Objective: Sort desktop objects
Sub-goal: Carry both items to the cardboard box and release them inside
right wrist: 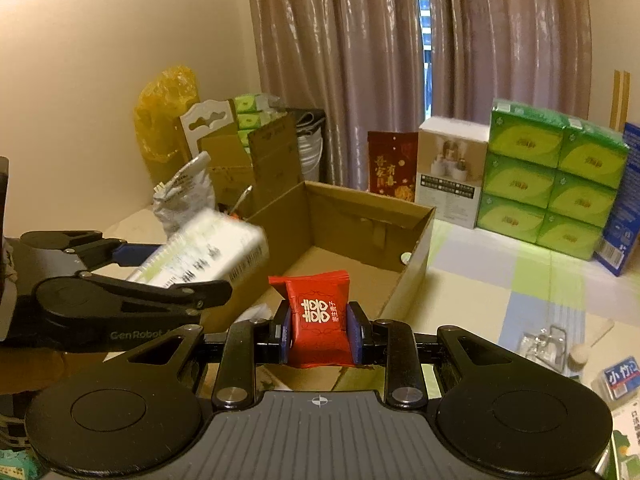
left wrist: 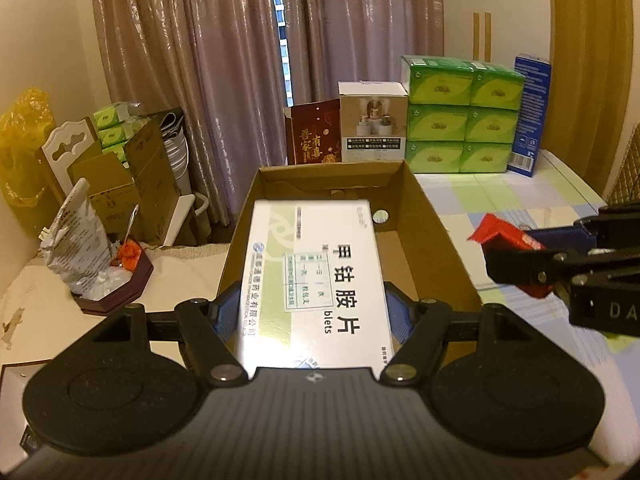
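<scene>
Above carton (left wrist: 444, 240), white medicine box (left wrist: 316, 280)

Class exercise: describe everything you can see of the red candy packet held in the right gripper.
The red candy packet is a small glossy pillow-style wrapper with crimped ends and a white double-happiness emblem. It stands upright, pinched between the right gripper's blue pads, held in the air just short of the near rim of the open cardboard box. Nothing else touches it.

Checked table (right wrist: 500, 280) bears cardboard box (right wrist: 412, 240), 6 tissue packs (right wrist: 552, 192).
</scene>
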`<state>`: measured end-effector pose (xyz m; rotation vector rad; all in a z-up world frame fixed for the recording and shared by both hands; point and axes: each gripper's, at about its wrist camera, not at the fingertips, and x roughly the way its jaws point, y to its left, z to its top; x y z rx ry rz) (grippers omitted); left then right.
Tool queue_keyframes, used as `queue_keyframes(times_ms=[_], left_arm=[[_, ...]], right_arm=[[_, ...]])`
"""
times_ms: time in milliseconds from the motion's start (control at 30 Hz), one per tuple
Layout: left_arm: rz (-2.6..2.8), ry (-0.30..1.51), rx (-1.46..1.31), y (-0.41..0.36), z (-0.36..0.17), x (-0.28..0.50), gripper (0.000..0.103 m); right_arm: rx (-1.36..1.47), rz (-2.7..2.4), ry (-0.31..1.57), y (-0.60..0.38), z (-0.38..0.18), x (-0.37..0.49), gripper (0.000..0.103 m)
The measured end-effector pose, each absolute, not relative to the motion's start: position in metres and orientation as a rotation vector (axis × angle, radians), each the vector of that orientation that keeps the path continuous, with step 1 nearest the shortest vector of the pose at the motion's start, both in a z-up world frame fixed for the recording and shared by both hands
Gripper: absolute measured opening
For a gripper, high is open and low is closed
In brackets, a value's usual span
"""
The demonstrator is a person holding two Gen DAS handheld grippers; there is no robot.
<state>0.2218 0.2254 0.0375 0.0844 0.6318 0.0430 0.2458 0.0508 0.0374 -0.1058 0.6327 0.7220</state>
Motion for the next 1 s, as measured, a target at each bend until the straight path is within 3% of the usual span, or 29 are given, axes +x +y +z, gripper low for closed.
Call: queue_keyframes(times_ms=[67,400,467,500,533,1000], left_arm=[[0.057,0.632,0.072,0.231,0.031,0.229,0.077],[0.092,0.636,0.018,0.253,0.019,0.219,0.077],[0.101,0.635,0.011,0.258,0.018,0.214,0.077],[0.104,0.635,0.008,0.259,0.019,0.213,0.077],[0.108,0.635,0.008,0.260,0.019,0.211,0.077],[0.103,0.604,-0.039,0.231,0.034,0.179,0.079]], right_arm=[[-0.101,0.720,0.645,0.053,0.032,0.252,0.025],[-0.039,0.755,0.696,0.072,0.013,0.271,0.025],[-0.020,0.766,0.696,0.074,0.014,0.274,0.036],[-0.015,0.759,0.683,0.072,0.016,0.274,0.049],[-0.010,0.756,0.671,0.070,0.018,0.273,0.056],[0.040,0.606,0.683,-0.036,0.019,0.229,0.070]])
